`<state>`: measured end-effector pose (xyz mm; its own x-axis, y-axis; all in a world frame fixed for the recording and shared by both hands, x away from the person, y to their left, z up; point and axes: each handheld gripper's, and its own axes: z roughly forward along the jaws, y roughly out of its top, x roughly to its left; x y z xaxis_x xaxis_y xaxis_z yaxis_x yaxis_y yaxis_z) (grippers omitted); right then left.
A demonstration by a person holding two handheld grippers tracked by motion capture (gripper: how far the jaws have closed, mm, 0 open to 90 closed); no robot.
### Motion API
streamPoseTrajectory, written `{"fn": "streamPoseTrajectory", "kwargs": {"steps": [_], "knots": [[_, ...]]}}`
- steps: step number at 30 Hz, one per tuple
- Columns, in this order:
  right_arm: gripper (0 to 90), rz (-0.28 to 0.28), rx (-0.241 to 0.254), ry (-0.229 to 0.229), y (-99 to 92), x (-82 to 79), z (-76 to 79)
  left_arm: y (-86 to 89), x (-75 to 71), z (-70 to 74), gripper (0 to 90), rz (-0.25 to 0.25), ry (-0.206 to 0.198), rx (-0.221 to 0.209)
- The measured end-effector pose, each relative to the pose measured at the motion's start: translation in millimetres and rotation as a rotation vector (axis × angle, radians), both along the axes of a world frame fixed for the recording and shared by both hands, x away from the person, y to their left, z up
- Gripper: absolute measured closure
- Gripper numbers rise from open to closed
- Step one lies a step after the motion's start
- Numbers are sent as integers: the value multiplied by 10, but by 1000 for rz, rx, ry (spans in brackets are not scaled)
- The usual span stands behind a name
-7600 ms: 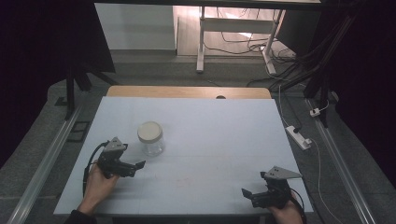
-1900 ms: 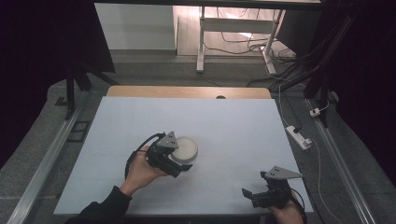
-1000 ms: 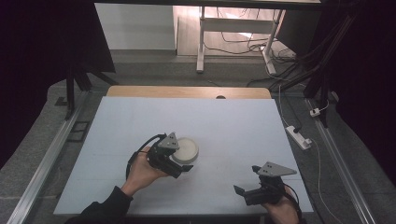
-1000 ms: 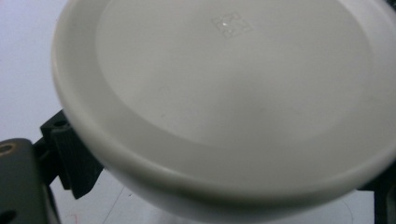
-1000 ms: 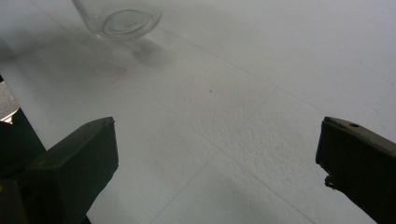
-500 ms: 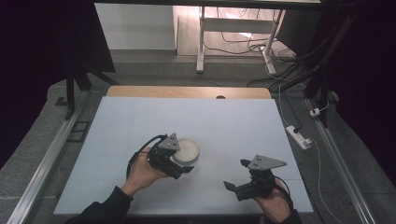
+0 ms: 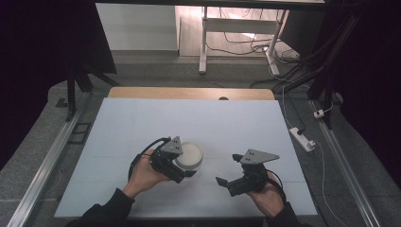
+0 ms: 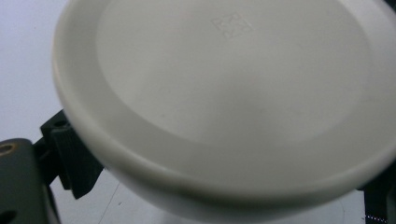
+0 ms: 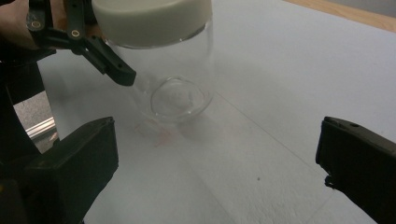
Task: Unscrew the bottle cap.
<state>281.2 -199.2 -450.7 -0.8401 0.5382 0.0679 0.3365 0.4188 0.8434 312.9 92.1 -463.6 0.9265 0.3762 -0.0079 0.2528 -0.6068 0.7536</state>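
- My left gripper (image 7: 182,163) is clamped round a clear glass jar (image 9: 175,77) just under its cream lid (image 7: 189,154); in the left gripper view a ribbed jaw pad presses in below the lid's rim at the left.
- The jar stands upright on the white table (image 7: 142,123), toward the near side and a little left of centre (seen from above, the lid hides the glass).
- In the right gripper view the jar looks empty, its round base resting on the table, a faint reddish smudge (image 9: 156,133) just in front of it.
- My right gripper (image 7: 227,172) sits near the jar on its right, apart from it, jaws spread wide with nothing between them but bare table.
- Its jaws point toward the jar; the grey three-cornered plate (image 7: 259,156) rides on top.
- My left hand (image 7: 144,176) and right hand (image 7: 267,198) come in from the near edge, dark sleeves at both wrists.
- Beyond the far edge, a strip of wood (image 7: 189,92).
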Motion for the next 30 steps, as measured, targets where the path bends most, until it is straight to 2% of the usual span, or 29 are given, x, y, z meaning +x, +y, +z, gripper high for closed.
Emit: {"fn": "streamPoseTrajectory", "kwargs": {"steps": [4, 9, 14, 17, 30], "knots": [[0, 4, -9, 15, 82, 32, 15, -7, -4, -6, 75, 2, -1, 1], [0, 0, -24, -8, 186, 59, 44, -10, -3, -8, 75, 4, -2, 0], [0, -1, -1, -2, 288, 110, 116, -17, -12, -5, 74, -3, -2, -2], [0, 20, 8, 9, 351, 150, 140, -23, -20, 0, 75, -12, -4, -1], [0, 82, 26, -6, 665, 247, 222, -42, -34, 7, 75, -26, -5, 3]]}}
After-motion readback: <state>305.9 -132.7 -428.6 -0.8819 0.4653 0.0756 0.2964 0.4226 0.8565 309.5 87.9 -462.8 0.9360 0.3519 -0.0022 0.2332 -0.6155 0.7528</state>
